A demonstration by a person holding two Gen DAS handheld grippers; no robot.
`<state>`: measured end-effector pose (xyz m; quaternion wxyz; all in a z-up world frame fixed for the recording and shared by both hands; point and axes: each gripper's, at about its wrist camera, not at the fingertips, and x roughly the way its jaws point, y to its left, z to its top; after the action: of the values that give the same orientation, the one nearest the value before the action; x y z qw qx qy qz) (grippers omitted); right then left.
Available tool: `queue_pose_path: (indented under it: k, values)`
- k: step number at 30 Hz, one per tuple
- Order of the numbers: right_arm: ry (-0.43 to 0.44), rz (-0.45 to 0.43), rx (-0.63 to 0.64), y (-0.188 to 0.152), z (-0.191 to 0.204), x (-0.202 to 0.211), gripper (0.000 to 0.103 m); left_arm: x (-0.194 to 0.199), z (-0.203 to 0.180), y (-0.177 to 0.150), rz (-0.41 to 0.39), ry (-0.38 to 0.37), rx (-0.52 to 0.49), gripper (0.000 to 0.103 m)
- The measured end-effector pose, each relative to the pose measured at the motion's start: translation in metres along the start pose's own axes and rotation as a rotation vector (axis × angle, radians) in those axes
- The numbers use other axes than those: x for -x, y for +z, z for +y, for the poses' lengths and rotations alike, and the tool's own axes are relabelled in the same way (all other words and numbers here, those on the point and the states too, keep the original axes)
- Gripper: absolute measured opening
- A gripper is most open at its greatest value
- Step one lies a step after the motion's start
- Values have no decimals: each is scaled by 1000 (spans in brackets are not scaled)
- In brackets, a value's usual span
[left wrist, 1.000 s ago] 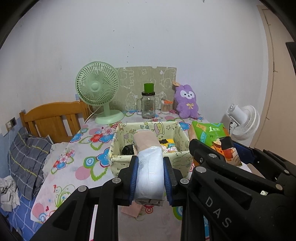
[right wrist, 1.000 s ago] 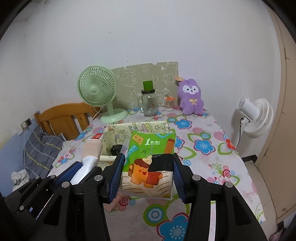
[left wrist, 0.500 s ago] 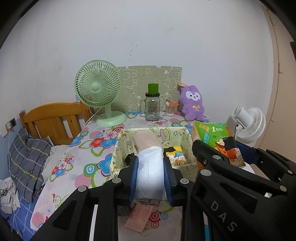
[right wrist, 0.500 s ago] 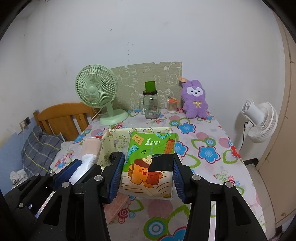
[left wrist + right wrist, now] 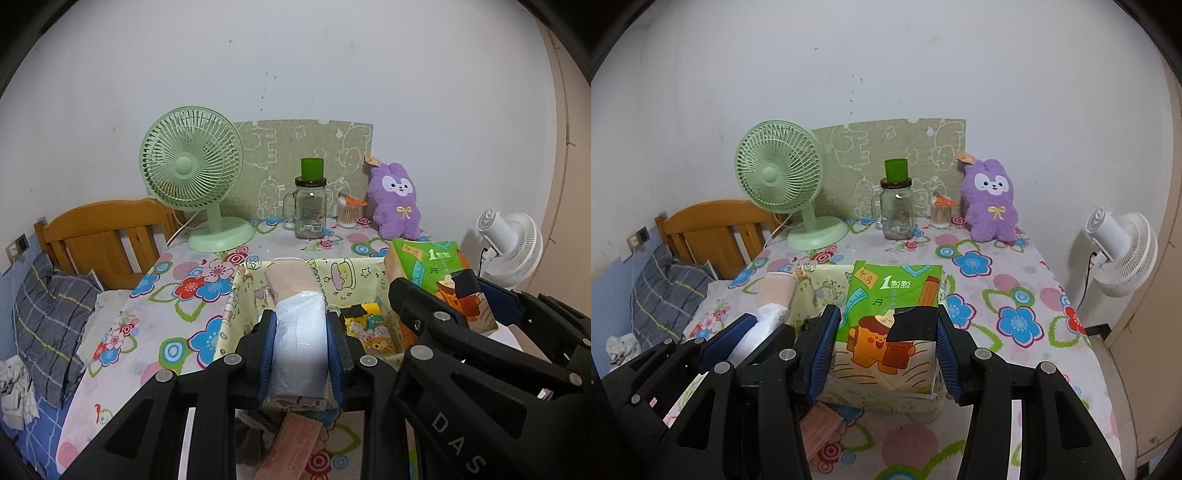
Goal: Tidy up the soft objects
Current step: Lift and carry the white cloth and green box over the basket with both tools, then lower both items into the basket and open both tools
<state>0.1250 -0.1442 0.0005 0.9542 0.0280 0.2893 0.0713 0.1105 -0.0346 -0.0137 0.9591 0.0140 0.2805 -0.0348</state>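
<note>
Both claws now stand closer to the fabric basket (image 5: 236, 314) than a second ago, and it shows larger in both views. Left claw (image 5: 301, 349) is clamped on a white and beige soft pack (image 5: 299, 332), whose far end reaches over the basket's near wall. Right claw (image 5: 886, 350) grips a green tissue pack (image 5: 890, 325) between its blue pads, held above the basket on the right of the soft pack. Beyond the basket, at the back of the flowered counter (image 5: 1015, 295), stand a green fan (image 5: 192, 173), a glass jar (image 5: 310, 210) and a purple plush rabbit (image 5: 397, 199).
</note>
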Motion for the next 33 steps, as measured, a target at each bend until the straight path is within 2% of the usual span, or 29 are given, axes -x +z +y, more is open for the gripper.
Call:
queue_pose_path:
  k: [18,33]
  values:
    - [16,35,5,11,-3,-53,53,-55,7,11,42,9,10,25]
    - [19,81,0,10,-6,-99,53,-98,13,8,104,-1,22,26]
